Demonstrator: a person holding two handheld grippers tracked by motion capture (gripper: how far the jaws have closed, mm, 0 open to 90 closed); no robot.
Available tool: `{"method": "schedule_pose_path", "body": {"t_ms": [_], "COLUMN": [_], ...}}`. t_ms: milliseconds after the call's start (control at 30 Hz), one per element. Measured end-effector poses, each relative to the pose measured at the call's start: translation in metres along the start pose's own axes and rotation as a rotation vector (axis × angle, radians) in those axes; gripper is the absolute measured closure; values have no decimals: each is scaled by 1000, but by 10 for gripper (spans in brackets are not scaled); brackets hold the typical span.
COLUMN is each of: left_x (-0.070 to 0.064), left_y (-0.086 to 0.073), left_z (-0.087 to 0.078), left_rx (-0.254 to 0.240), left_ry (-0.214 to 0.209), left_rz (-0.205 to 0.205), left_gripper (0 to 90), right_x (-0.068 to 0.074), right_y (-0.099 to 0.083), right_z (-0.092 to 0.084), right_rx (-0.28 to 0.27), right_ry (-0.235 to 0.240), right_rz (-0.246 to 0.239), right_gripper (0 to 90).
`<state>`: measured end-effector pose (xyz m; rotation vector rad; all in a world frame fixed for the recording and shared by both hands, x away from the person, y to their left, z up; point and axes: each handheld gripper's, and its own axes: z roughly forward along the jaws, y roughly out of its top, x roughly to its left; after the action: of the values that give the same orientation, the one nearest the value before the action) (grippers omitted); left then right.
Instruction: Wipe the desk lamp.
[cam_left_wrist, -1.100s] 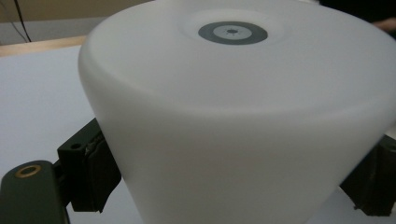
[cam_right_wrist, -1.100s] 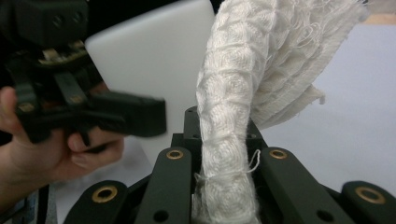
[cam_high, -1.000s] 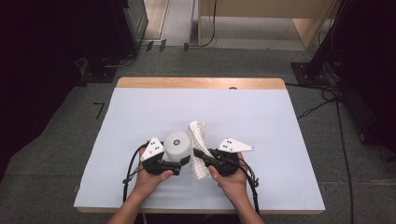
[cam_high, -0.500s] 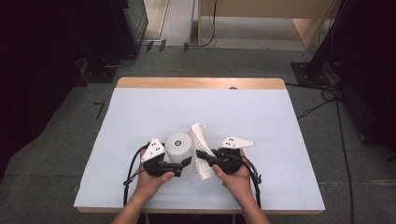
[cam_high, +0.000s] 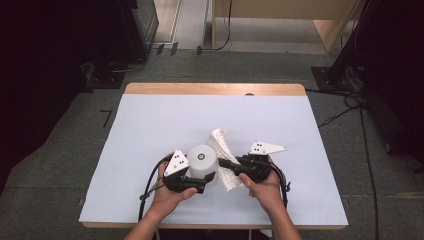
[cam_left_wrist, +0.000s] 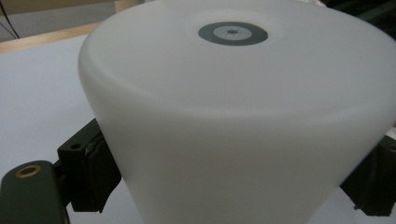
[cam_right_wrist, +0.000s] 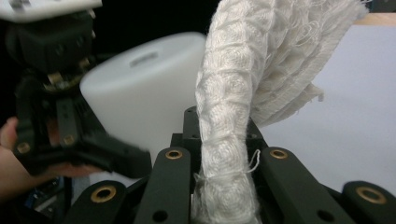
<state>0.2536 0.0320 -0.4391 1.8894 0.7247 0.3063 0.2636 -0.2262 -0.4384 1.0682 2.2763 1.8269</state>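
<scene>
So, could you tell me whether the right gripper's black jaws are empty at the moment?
No, the right gripper is shut on a white waffle-textured cloth rising between its jaws.

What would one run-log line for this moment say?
left gripper: shut on white cup | right gripper: shut on white cloth | both over table

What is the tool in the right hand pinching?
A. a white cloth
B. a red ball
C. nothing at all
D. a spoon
A: the right tool is shut on a white cloth, which sticks up from between its black jaws, beside the white cup.
</scene>
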Motion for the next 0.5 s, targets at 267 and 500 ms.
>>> {"method": "schedule_pose_path", "body": {"t_ms": [267, 500], "left_x": [-2, 13], "left_y": [-12, -9], "left_z": [12, -4], "left_rx": [45, -44], "left_ry": [-4, -3], "left_rz": [28, -38], "left_gripper": [88, 88], "right_x": [9, 4], "right_y": [12, -3], "right_z": [-13, 7], "right_rx": [-88, -24], "right_ry": [-9, -15], "right_rz": [-35, 5], "right_gripper": [795, 795]}}
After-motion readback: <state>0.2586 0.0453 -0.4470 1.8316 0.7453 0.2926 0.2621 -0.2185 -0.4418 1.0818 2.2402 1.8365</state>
